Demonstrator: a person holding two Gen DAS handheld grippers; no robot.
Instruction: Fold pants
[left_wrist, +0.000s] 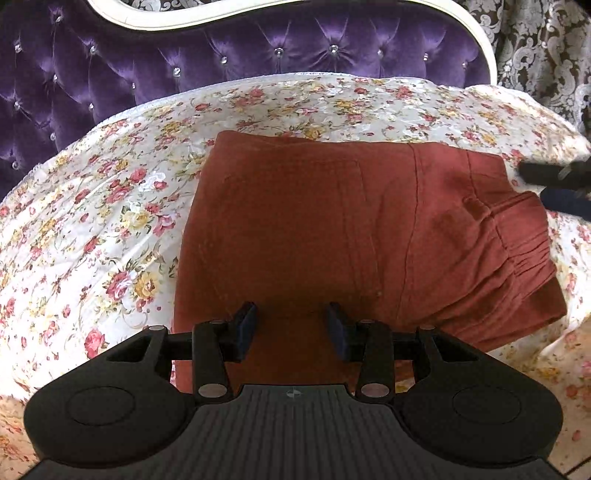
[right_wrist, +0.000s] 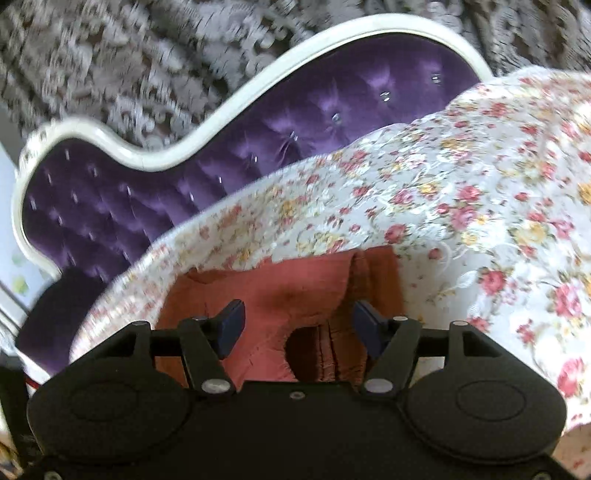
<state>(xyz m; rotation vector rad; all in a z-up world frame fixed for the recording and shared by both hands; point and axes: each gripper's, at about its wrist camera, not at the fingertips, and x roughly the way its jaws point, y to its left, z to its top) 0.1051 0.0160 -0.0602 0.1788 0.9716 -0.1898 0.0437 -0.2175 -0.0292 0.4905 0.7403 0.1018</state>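
Both grippers, left (left_wrist: 291, 325) and right (right_wrist: 298, 326), hang spread and empty over the folded rust pants (left_wrist: 332, 229) on the floral bed (left_wrist: 110, 206).

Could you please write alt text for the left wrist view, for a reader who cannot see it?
Folded rust-red pants lie on a floral bedspread, with the open left gripper above their near edge. A tufted purple headboard stands behind.

- We are holding our left gripper (left_wrist: 291, 326) tilted steeply downward, its jaws standing partly apart with nothing pinched between the blue pads (left_wrist: 245, 328).
- We are holding our right gripper (right_wrist: 297, 326) angled downward too, jaws spread wide, pads (right_wrist: 232, 326) gripping nothing.
- In the left wrist view, our right gripper's fingertips are showing dark and blurred at the right edge.
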